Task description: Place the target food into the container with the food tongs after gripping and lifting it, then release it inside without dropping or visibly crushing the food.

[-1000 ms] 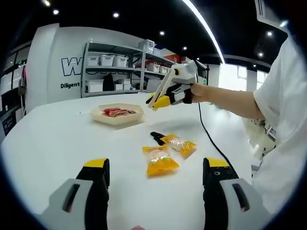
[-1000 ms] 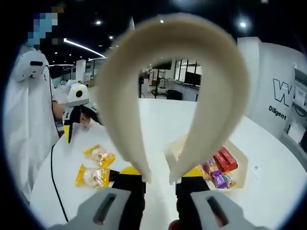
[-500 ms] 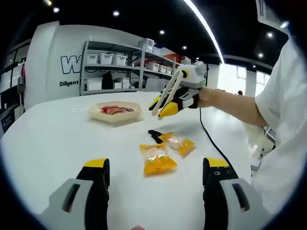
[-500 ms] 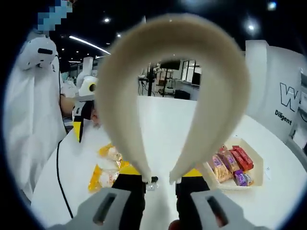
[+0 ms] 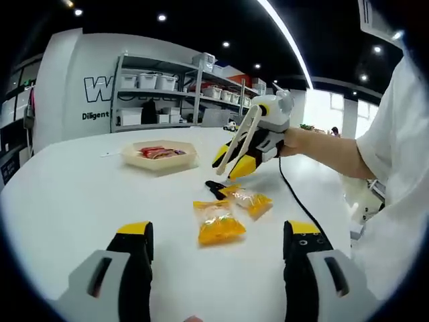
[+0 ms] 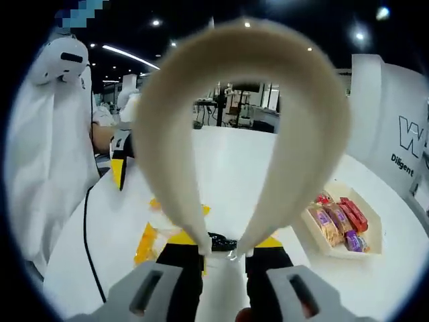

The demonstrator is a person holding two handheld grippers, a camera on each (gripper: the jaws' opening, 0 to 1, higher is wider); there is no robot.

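Lower now than a second ago, the right gripper (image 5: pixel 236 159) has come down from above the tray toward the two yellow packets; in the left gripper view its tip hangs just above the far one.

In the left gripper view, the left gripper (image 5: pixel 218 235) sits nearest, at 6 o'clock, its jaws wide apart with nothing between them, above the white bench (image 5: pixel 74 201). Just beyond the jaws lies the near yellow packet (image 5: pixel 217 222), flat on the bench, and past it at about 1 o'clock the far yellow packet (image 5: pixel 249 200), close beside the first. A small black object (image 5: pixel 215 187) rests at the far packet's left edge. The cream food tongs (image 5: pixel 244 136) slant down from the right gripper, which a hand (image 5: pixel 291 139) holds. Farther off at 11 o'clock the beige tray (image 5: pixel 158 159) holds red and purple wrapped snacks (image 5: pixel 159 152). Grey shelving (image 5: pixel 175 94) stands against the back wall.

In the right gripper view, the right gripper's (image 6: pixel 224 253) jaws are clamped on the tongs' (image 6: pixel 242 94) two arms, whose loop arches over the view. The black object (image 6: pixel 221 241) lies between the tongs' arms at the jaws, a yellow packet (image 6: pixel 149 243) at 9 o'clock, the tray (image 6: pixel 373 218) at 3 o'clock.
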